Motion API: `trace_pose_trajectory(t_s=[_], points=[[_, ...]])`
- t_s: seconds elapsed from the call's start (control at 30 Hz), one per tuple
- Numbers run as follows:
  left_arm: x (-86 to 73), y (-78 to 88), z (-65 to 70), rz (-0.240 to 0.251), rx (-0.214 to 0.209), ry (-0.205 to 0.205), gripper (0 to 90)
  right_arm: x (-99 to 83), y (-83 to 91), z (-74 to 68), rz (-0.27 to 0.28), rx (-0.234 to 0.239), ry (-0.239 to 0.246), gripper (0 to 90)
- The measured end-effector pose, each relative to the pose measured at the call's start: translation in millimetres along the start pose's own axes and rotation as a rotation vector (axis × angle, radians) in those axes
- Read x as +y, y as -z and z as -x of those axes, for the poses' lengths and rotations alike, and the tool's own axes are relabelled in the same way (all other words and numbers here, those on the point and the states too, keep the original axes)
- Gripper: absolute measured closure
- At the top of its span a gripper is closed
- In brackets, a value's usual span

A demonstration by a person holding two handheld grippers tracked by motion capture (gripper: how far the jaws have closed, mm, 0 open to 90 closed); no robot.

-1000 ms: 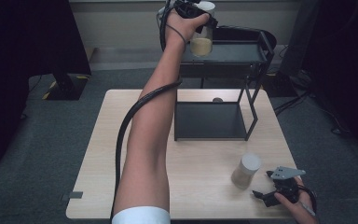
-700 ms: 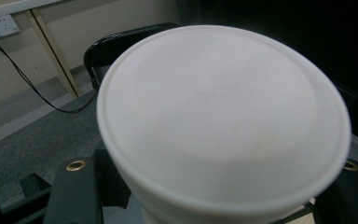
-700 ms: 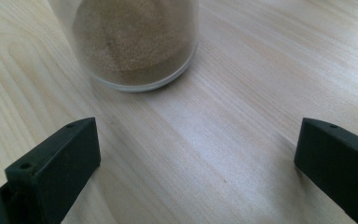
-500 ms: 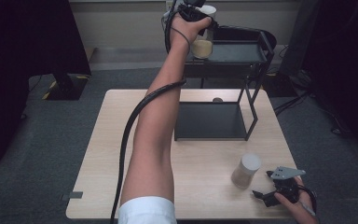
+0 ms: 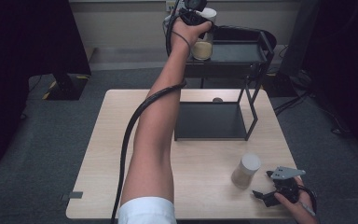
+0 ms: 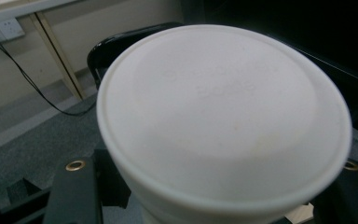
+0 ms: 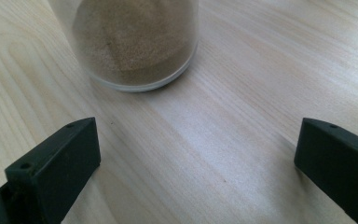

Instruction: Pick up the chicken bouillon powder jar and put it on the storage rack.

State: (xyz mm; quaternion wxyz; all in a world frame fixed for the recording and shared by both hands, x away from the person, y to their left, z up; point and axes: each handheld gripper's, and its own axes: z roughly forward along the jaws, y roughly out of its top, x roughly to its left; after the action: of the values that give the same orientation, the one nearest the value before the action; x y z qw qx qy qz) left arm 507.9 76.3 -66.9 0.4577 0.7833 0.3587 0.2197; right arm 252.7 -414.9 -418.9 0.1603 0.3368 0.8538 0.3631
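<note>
A clear jar (image 5: 203,46) with a white lid and beige powder is held at the top shelf (image 5: 237,52) of a black rack, at its left end. My left gripper (image 5: 199,23) is shut on it from above. In the left gripper view the white lid (image 6: 223,116) looms close between the black fingers (image 6: 74,186). I cannot tell whether the jar's base touches the shelf. A second jar (image 5: 245,170) of the same kind stands on the table near the front right. My right gripper (image 5: 262,183) rests just right of it, open, with bare wood between its jaws (image 7: 196,158) and the jar (image 7: 135,42) ahead.
The rack's lower shelf (image 5: 209,121) is a black tray at the table's back centre, with thin posts (image 5: 254,107) on its right. The wooden table (image 5: 121,140) has free room at the left. The left gripper's cable (image 5: 130,130) trails along the forearm.
The left hand has shifted its jar slightly lower at the top shelf. The right gripper and the second jar have stayed put.
</note>
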Motion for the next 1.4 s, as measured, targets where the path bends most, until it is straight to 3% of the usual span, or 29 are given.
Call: trace_pose_trajectory(t_s=[0.17, 0.23, 0.4, 0.63, 0.9, 1.0, 1.4], points=[[-3.3, 0.5, 0.1, 0.01, 0.0, 0.001, 34.5, 0.0, 0.0, 0.0, 0.0, 0.0, 0.0, 0.0], [-3.8, 0.6, -0.9, 0.01, -0.004, 0.03, 33.6, 0.0, 0.0, 0.0, 0.0, 0.0, 0.0, 0.0], [-8.6, 3.4, -3.1, 0.015, -0.009, 0.089, 12.2, 0.0, 0.0, 0.0, 0.0, 0.0, 0.0, 0.0], [-17.4, 13.2, -2.8, 0.029, -0.044, 0.108, 4.4, 0.0, 0.0, -0.1, 0.0, -0.001, 0.001, 0.0], [-32.0, 26.3, -1.3, 0.052, -0.084, 0.112, 0.1, 0.0, 0.0, -0.1, 0.0, -0.001, 0.001, 0.0], [-34.3, 29.7, -1.1, 0.04, -0.097, 0.096, 0.3, 0.0, 0.0, -0.1, 0.0, -0.001, 0.001, 0.0], [-65.6, 39.9, 1.4, 0.067, -0.176, 0.058, 0.9, 0.0, 0.0, -0.1, 0.0, -0.001, 0.002, 0.0]])
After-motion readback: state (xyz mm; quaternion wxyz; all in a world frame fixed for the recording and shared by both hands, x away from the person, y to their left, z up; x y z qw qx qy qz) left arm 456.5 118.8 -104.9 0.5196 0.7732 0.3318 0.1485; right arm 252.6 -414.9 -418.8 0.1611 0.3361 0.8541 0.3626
